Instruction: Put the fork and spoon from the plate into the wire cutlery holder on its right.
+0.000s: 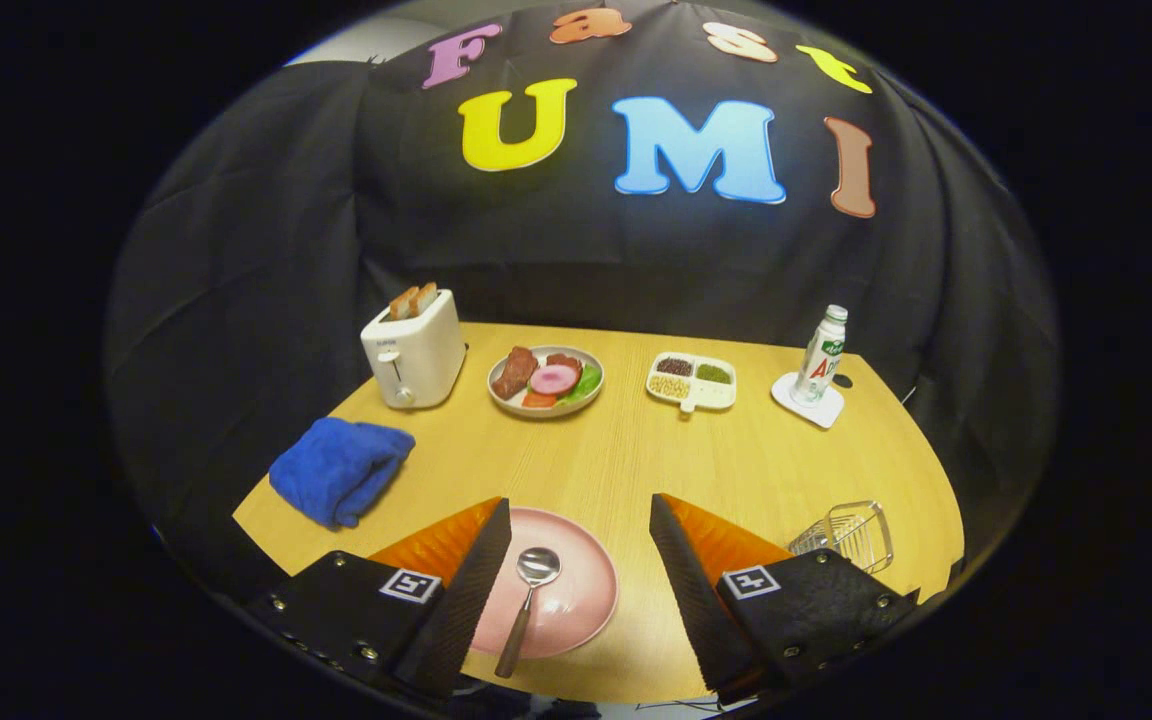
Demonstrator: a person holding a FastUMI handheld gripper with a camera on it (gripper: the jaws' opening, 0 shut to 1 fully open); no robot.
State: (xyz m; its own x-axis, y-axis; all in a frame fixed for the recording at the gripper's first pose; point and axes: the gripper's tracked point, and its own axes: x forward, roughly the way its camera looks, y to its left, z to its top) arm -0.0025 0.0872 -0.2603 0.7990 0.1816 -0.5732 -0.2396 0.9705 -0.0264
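tool point(581, 560) spread wide, empty | spoon point(529, 600) on pink plate point(576, 600) between fingers | wire holder point(851, 533) lower right

Lay bowl-up on a round pink plate point(576, 600) near the wooden table's near edge: a spoon with a shiny metal bowl and dark brown handle point(527, 606). Pointed its bowl toward the plate's middle, with the handle running back over the near rim and past it. Stood at the table's near right corner, well apart from the plate: a wire cutlery holder of silvery metal point(854, 535), upright, partly hidden.
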